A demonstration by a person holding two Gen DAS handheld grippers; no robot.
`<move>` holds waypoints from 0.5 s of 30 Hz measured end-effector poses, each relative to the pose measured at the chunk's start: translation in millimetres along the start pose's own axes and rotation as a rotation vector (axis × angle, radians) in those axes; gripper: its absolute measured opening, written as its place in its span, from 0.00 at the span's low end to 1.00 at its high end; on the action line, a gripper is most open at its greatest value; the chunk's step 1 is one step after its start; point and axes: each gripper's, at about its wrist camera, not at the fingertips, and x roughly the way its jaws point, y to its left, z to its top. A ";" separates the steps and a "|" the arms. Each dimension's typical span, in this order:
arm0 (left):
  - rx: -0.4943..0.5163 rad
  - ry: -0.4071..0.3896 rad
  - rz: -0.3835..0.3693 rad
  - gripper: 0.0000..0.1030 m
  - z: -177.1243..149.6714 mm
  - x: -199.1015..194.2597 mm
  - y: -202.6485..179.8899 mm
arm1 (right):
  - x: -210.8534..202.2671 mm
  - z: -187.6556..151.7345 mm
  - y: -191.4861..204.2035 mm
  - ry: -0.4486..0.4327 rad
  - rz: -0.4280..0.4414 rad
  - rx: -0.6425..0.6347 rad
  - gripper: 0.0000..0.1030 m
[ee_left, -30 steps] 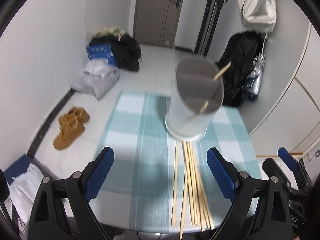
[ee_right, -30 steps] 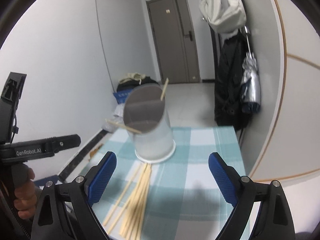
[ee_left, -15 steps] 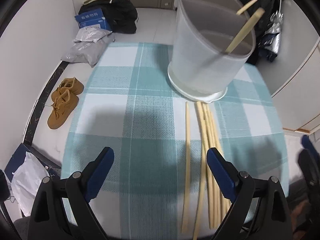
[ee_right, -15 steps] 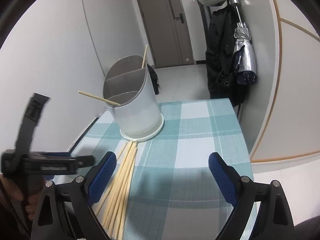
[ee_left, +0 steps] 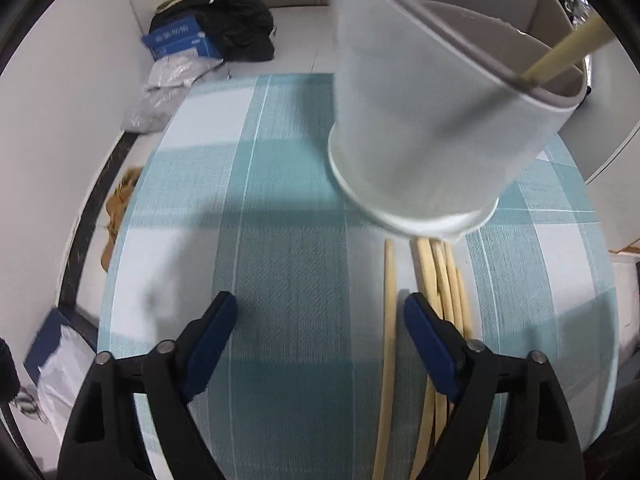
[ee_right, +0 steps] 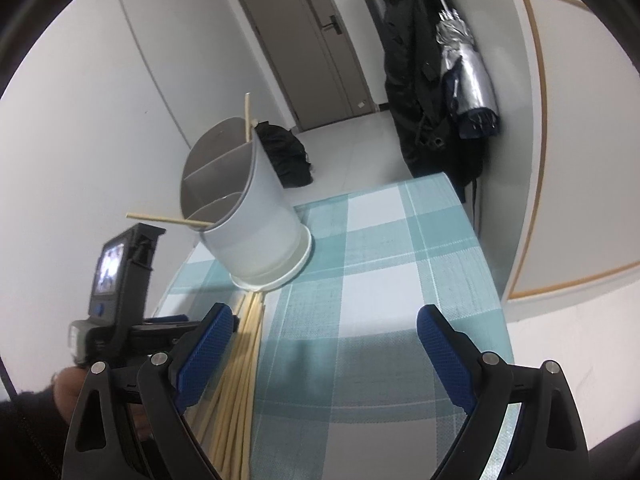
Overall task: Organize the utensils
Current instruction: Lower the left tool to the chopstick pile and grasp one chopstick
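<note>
Low in the left wrist frame, the left gripper [ee_left: 320,320] hangs over a teal-and-white checked tablecloth [ee_left: 280,208]. Jaws have just been closing but stand well apart; one loose chopstick [ee_left: 389,320] lies between the pads, untouched by either. Remaining chopsticks [ee_left: 442,276] lie bundled at the lower right, partly under the right-hand finger [ee_left: 430,350], their far ends at the base of the white utensil holder [ee_left: 420,120] at upper right. Holder is divided into compartments; a chopstick [ee_left: 568,54] leans out over its rim.

Right wrist frame: right gripper [ee_right: 324,350] wide open at the bottom, nothing between the pads. Holder at centre left, bundle at lower left. A hand [ee_right: 68,390] grips the other tool at the lower left edge.
</note>
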 end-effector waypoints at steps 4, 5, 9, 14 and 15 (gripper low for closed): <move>0.033 -0.012 -0.039 0.51 1.5 -5.3 -9.1 | -0.2 2.7 -5.8 0.007 0.015 0.039 0.91; 0.053 -0.011 -0.052 0.37 2.0 -6.2 -13.8 | -0.3 3.6 -7.3 0.007 0.017 0.049 0.91; 0.097 -0.015 -0.087 0.11 0.0 -9.9 -25.0 | 0.9 5.3 -10.0 0.013 0.019 0.066 0.91; 0.019 -0.006 -0.140 0.01 -3.1 -13.4 -17.5 | 1.9 4.9 -9.9 0.022 0.027 0.070 0.91; 0.009 -0.005 -0.139 0.01 -3.1 -14.1 -16.0 | 1.8 4.8 -9.4 0.022 0.026 0.065 0.91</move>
